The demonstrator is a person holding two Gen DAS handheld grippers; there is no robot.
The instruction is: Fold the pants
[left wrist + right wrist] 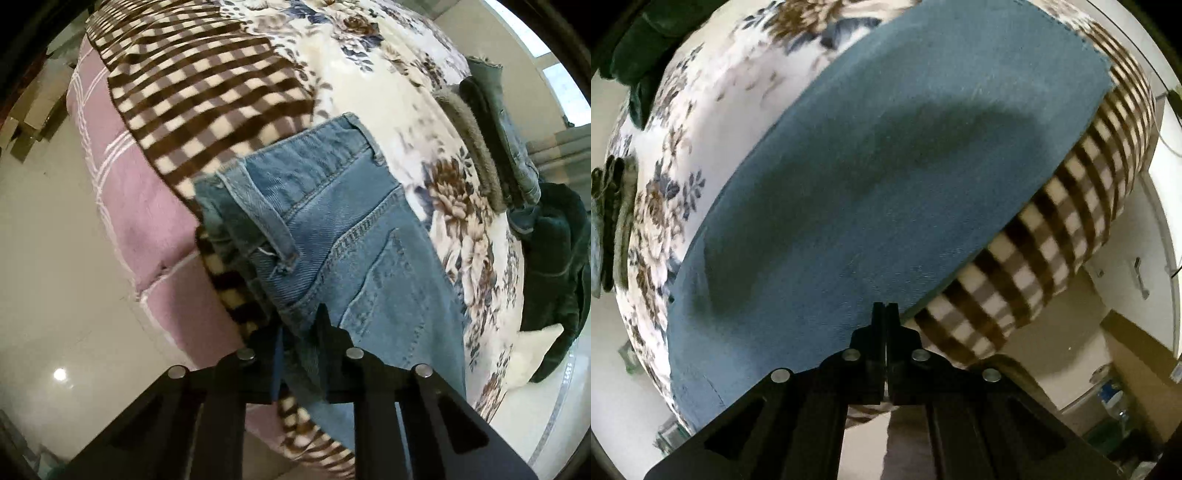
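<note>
Light blue jeans (332, 206) lie on a bed, waistband and back pocket in the left wrist view. My left gripper (295, 332) is shut on the jeans' near edge, with denim bunched between its fingers. In the right wrist view the jeans' leg (886, 166) spreads flat across the bed, its hem at the far right. My right gripper (885, 310) has its fingers pressed together at the leg's near edge; whether they pinch the denim cannot be told.
The bed has a floral cover (388, 74), a brown checked blanket (192, 85) and a pink mattress side (147, 221). Folded dark green and grey clothes (517, 166) lie at the bed's far side. Pale tiled floor (55, 277) surrounds the bed.
</note>
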